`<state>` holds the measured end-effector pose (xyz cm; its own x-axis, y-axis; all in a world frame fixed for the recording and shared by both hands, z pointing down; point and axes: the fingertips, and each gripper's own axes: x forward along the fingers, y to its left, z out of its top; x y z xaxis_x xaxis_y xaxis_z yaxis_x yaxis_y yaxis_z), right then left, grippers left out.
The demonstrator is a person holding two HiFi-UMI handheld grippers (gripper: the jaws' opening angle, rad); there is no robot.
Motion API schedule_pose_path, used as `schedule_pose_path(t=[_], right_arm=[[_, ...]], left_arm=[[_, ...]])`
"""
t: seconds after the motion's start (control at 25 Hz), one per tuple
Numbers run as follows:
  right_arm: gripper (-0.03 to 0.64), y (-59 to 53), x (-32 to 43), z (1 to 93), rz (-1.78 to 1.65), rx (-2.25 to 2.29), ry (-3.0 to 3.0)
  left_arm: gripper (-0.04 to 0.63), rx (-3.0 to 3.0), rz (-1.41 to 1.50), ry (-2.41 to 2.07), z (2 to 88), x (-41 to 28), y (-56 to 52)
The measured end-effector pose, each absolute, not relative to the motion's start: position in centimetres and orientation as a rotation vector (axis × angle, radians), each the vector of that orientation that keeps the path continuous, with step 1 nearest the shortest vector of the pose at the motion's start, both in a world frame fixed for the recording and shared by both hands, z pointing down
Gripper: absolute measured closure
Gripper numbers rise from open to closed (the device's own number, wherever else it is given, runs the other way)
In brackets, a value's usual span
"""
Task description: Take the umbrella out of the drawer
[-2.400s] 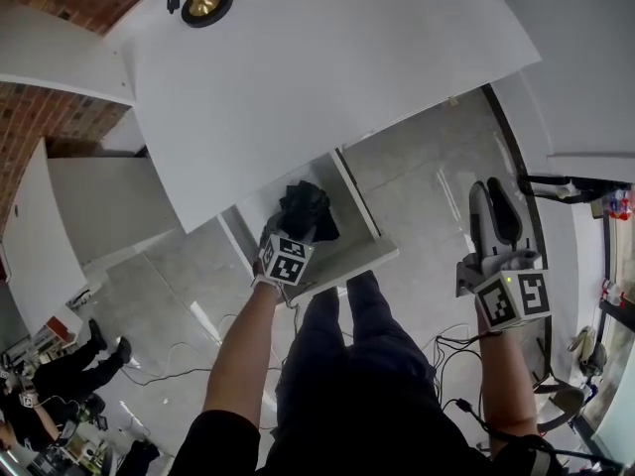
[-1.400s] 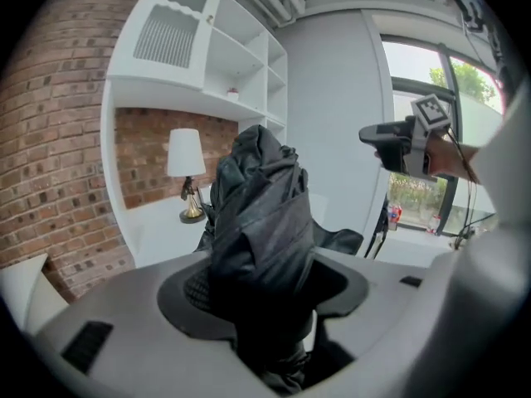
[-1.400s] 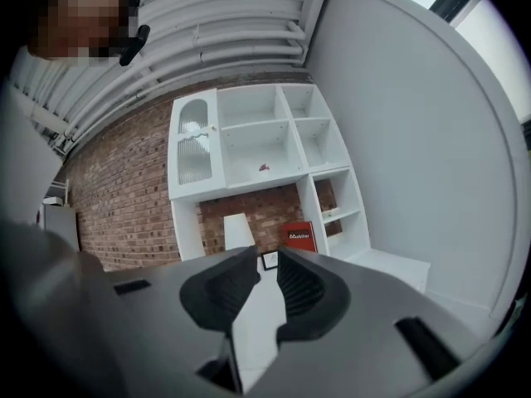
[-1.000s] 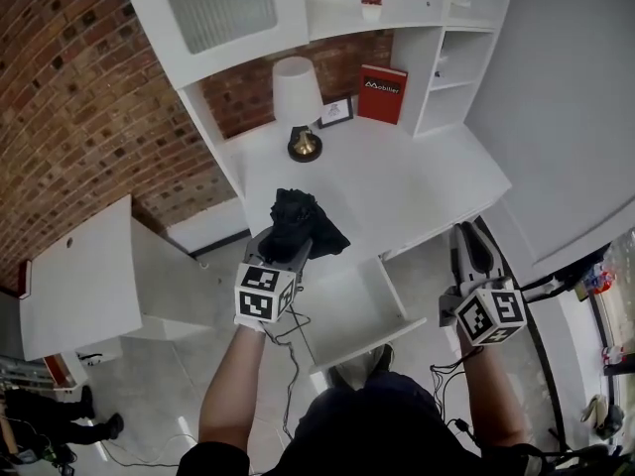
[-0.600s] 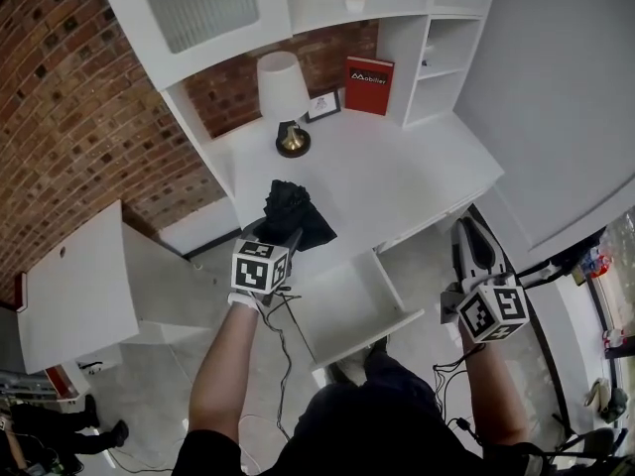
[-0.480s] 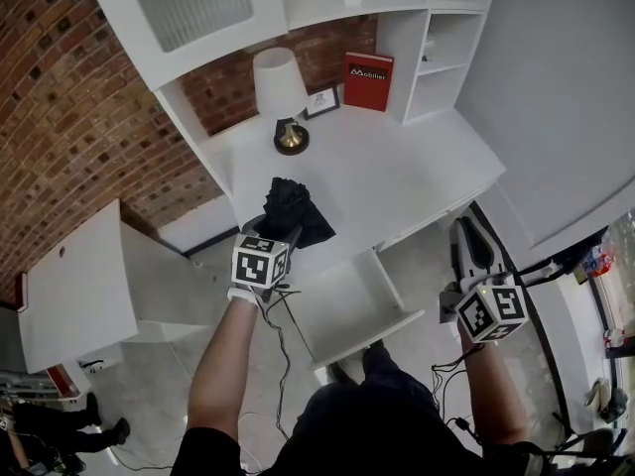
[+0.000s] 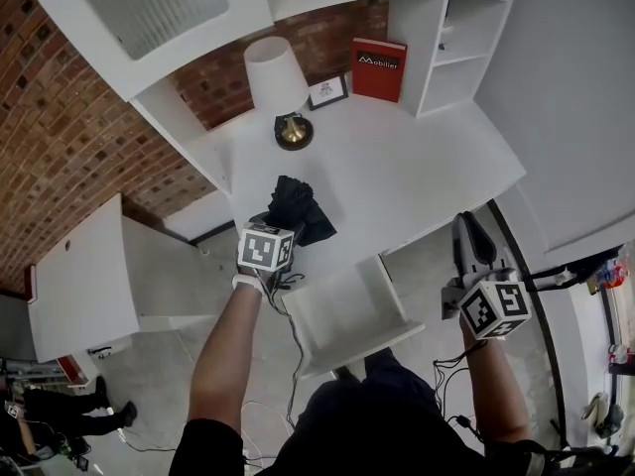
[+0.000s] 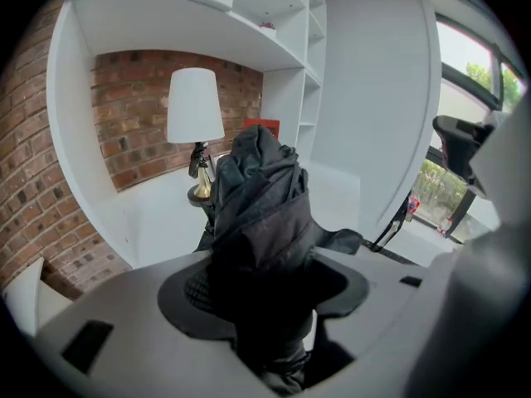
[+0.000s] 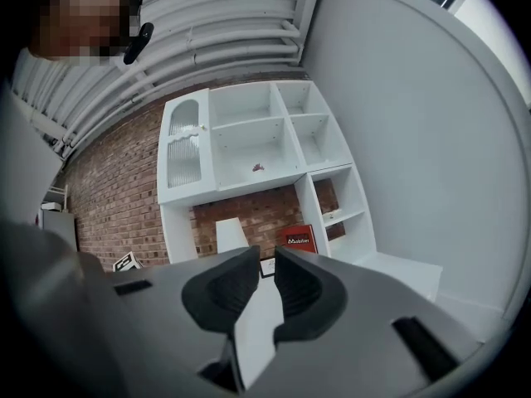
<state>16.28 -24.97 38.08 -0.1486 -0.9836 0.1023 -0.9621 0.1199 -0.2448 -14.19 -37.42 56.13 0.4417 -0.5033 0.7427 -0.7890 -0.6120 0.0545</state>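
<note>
The black folded umbrella (image 7: pixel 296 209) is clamped in my left gripper (image 7: pixel 285 226), which is shut on its lower part. It hangs over the front left corner of the white desk (image 7: pixel 407 172). In the left gripper view the umbrella (image 8: pixel 261 206) fills the space between the jaws and hides the pads of the left gripper (image 8: pixel 264 293). The open drawer (image 7: pixel 392 296) juts out below the desk, with nothing visible in it. My right gripper (image 7: pixel 474 238) is off to the drawer's right. The jaws of the right gripper (image 9: pixel 264 265) have just been closing to a narrow gap with nothing between them.
A white-shaded lamp (image 7: pixel 274 79) with a brass base, a small picture frame (image 7: pixel 327 91) and a red book (image 7: pixel 379 67) stand at the back of the desk. White shelves rise above. A white cabinet (image 7: pixel 79 276) stands at the left, and cables (image 7: pixel 290 335) trail on the floor.
My left gripper has sunk with the umbrella toward the desk's front left corner. The right gripper has shifted slightly down and right. The drawer stays open.
</note>
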Motion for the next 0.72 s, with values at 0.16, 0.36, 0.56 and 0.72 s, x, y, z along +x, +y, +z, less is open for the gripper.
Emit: schedule_pose_path(t=[0.16, 0.36, 0.56, 0.72], right_arm=[[0.565, -27.7, 17.9, 39.3, -0.428, -1.992, 2.295], [0.566, -29.7, 19.4, 41.2, -0.490, -1.993, 2.304], [0.566, -31.7, 19.8, 42.6, -0.524, -1.971, 2.340], [0.566, -33.0, 20.6, 43.5, -0.513, -1.975, 2.342]], left_arm=[[0.350, 2.249, 1.015, -1.077, 58.4, -13.4, -39.8], [0.350, 2.187, 1.085, -1.065, 62.0, -12.4, -41.7], [0.350, 2.103, 1.194, -1.068, 65.4, -11.9, -43.4], [0.350, 2.057, 1.292, -1.070, 67.1, -11.6, -44.8]])
